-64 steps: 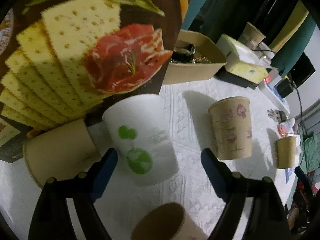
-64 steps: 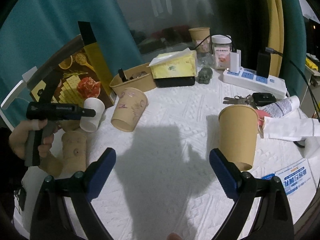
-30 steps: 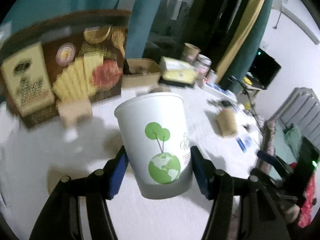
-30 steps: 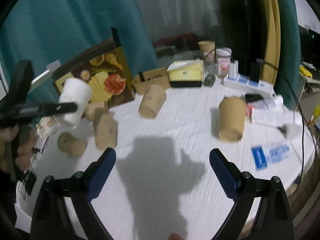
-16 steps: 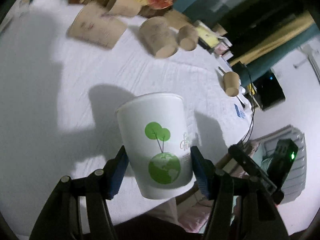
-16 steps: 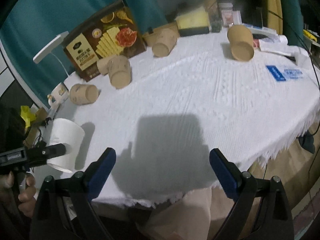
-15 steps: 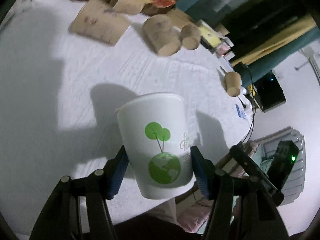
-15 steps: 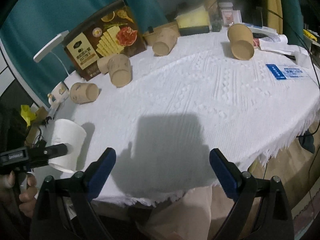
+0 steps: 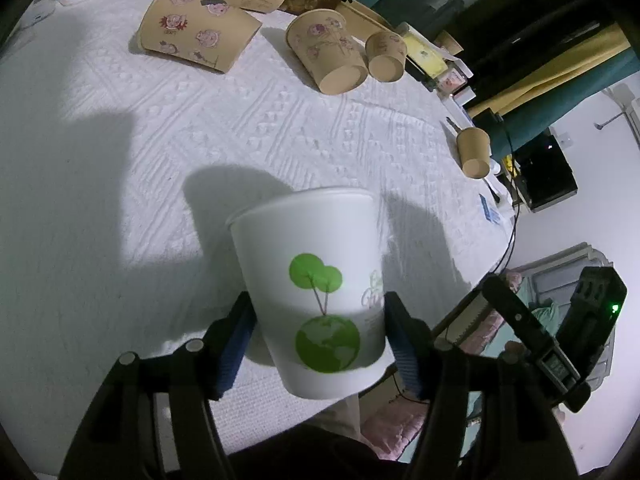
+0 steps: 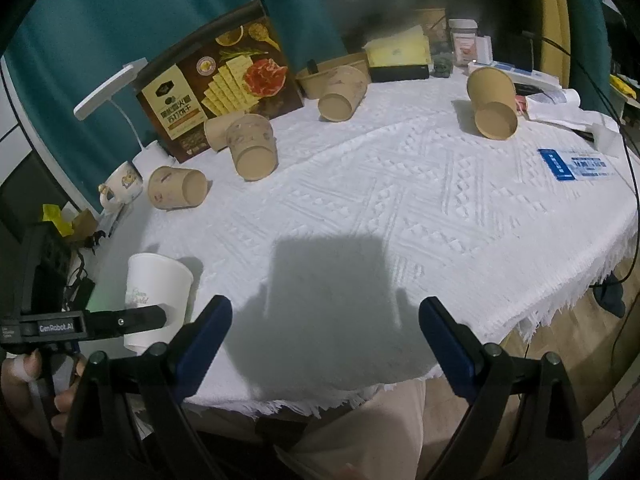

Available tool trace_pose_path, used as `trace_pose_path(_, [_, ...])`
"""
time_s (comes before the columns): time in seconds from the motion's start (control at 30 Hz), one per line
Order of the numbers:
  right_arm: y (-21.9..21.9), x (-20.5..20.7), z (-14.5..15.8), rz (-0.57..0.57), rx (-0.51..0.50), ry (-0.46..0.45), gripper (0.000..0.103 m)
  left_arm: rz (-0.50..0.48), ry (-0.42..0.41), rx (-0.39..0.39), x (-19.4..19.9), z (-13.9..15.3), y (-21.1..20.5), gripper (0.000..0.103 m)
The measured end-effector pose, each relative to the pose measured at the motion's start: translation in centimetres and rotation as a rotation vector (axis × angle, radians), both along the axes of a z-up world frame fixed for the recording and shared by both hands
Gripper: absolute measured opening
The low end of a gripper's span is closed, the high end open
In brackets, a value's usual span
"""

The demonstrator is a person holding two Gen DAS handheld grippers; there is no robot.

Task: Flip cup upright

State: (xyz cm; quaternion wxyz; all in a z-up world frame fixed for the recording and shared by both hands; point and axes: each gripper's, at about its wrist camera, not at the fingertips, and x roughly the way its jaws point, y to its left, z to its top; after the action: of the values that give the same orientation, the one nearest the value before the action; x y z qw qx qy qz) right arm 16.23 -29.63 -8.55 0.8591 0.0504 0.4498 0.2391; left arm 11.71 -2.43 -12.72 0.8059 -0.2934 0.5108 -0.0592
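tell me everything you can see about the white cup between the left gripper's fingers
The white cup looks like paper, printed with a green tree over a green globe and faint lettering. It stands upright, mouth up, near the edge of the white tablecloth. The left gripper has just been opening; its blue pads flank the lower wall, with a slight gap showing on one side. Nothing else touches it.

hidden: white cup (image 9: pixel 320 292) base, behind tongs | cut: lamp (image 10: pixel 108 92)

Cracker box (image 10: pixel 218 84), mug (image 10: pixel 122 185), desk lamp (image 10: pixel 110 88) behind white tablecloth (image 10: pixel 400 200).
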Motion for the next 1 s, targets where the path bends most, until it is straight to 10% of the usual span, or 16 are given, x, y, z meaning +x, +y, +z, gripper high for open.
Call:
trace_pose_path(0.47, [3.9,0.9,1.7,0.089,-0.041,-0.012,0.093,0.066,-0.159,0.019,-2.9,4.5,3.8,0.085])
trace_pose_path(1.0, [19.2,1.7,-0.6,0.437,-0.134,0.288,0.093,0.322,-0.267,0.205,-10.6,4.2,14.4,0.085])
